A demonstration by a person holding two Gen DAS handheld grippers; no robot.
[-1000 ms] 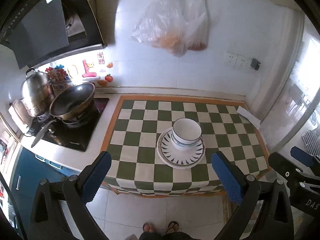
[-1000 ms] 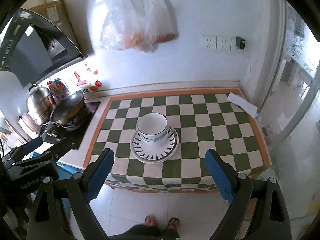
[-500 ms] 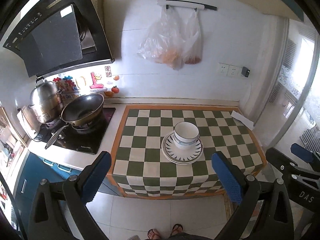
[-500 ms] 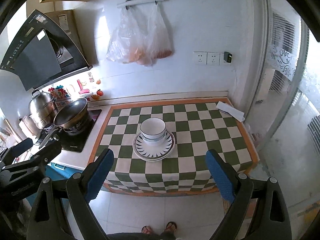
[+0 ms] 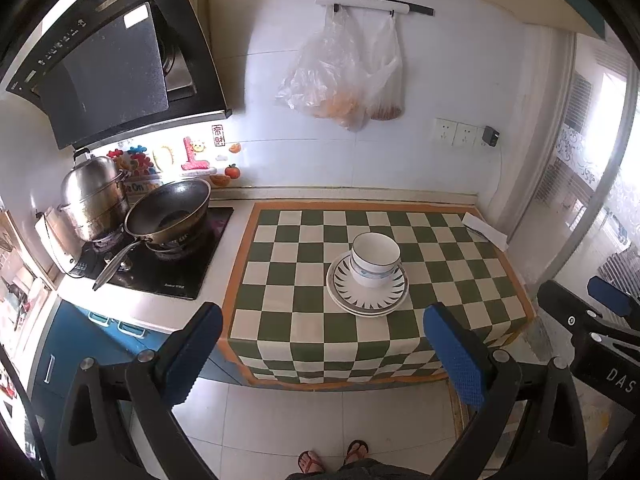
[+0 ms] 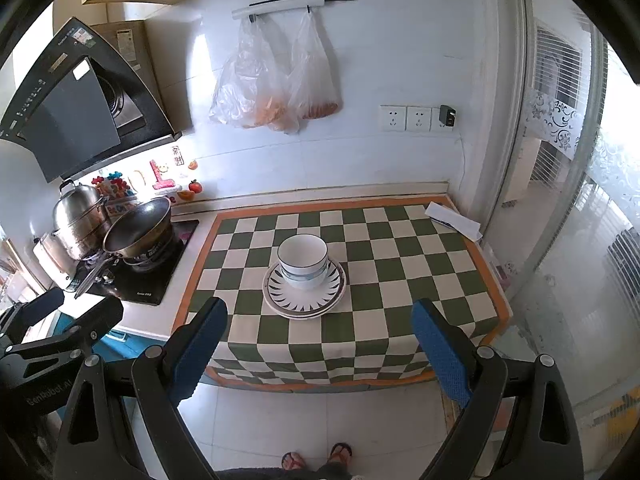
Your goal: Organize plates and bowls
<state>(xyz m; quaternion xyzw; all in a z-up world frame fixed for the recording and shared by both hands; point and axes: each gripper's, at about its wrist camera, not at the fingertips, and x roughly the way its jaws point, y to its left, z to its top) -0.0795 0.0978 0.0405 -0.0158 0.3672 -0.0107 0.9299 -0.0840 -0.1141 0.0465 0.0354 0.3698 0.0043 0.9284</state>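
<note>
Both claws hang wide open and empty, well back from the counter: the left claw point(image 5: 320, 344) and the right claw point(image 6: 320, 336) side by side. Ahead of them, between each claw's fingers in view, the bowls point(image 6: 303, 255) sit nested on the stacked plates point(image 6: 304, 300) on the checked cloth point(image 6: 400, 280). A wok point(image 5: 170, 210) lies far to the left on the stove.

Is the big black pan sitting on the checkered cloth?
No, the black pan sits on the stove to the left of the checkered cloth, which holds only the bowl and plates.
</note>
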